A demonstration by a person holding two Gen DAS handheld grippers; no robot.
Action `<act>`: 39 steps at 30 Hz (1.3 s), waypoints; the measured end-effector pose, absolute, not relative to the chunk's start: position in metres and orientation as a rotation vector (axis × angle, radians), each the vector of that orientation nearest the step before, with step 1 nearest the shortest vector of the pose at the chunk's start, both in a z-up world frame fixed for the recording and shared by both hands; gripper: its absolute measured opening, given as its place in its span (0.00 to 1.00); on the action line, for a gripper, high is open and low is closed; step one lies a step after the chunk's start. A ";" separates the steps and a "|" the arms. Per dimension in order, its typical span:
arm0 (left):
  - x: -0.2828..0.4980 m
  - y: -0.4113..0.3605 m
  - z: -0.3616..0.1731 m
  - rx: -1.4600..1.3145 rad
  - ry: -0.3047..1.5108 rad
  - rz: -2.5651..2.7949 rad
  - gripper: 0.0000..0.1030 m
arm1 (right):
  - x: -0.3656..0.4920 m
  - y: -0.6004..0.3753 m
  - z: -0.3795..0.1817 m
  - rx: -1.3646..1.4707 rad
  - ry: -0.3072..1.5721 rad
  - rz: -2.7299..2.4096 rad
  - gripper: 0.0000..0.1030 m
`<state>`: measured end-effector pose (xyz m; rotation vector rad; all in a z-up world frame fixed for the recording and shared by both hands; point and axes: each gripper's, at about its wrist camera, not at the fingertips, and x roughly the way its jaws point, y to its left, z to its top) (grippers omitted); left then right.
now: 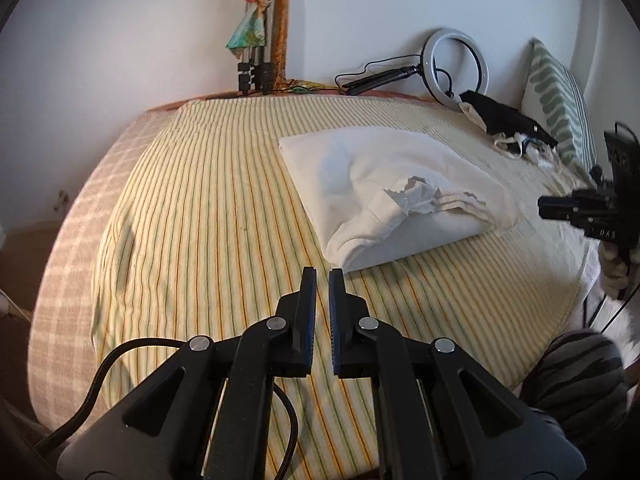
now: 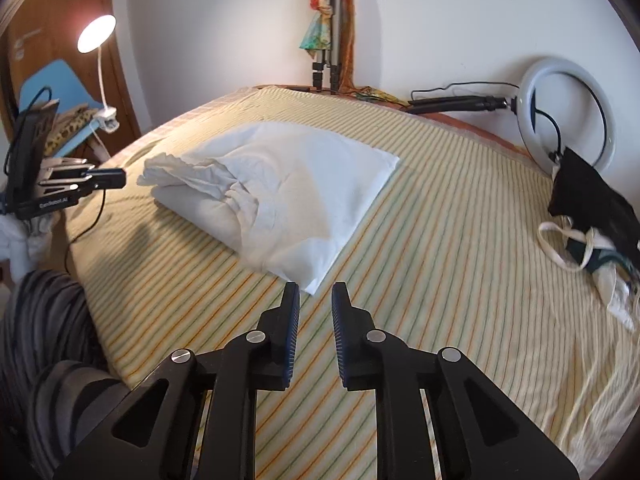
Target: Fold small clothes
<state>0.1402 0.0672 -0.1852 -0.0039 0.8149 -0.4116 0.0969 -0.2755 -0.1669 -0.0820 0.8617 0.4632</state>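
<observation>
Lying folded, white garment (image 2: 280, 184) — ring light (image 2: 568, 116), black cloth (image 2: 592, 200) beyond.

Both tools are empty and level with each other, the left tool (image 1: 322, 276) with its jaws nearly closed to a thin slit, the right tool (image 2: 316, 292) parted somewhat wider.

Plain pale wall (image 2: 248, 20) behind a bed under a yellow striped sheet (image 1: 208, 208), checked cover (image 1: 68, 240) at its edge. Folded tripod (image 2: 334, 32) draped with a colourful scarf (image 2: 320, 28), upright against the wall. Unlit ring light (image 2: 568, 108) leaning at the wall on the bed's far side. Green-patterned pillow (image 1: 560, 96) propped nearby. Lit clip lamp (image 2: 96, 34) beside a wooden door (image 2: 52, 0), blue chair (image 2: 52, 84) below it.
</observation>
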 end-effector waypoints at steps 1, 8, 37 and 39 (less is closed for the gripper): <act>0.144 0.075 -0.185 -0.073 0.834 -0.413 0.05 | 0.096 -0.279 -0.168 -0.034 0.875 0.464 0.18; 0.180 0.103 -0.196 -0.476 0.940 -0.397 0.29 | 0.117 -0.302 -0.180 0.350 0.989 0.451 0.28; 0.184 0.066 -0.216 -0.242 1.042 -0.361 0.02 | 0.130 -0.288 -0.195 0.493 1.099 0.525 0.03; 0.182 0.064 -0.214 -0.216 1.045 -0.365 0.02 | 0.129 -0.282 -0.198 0.419 1.122 0.496 0.06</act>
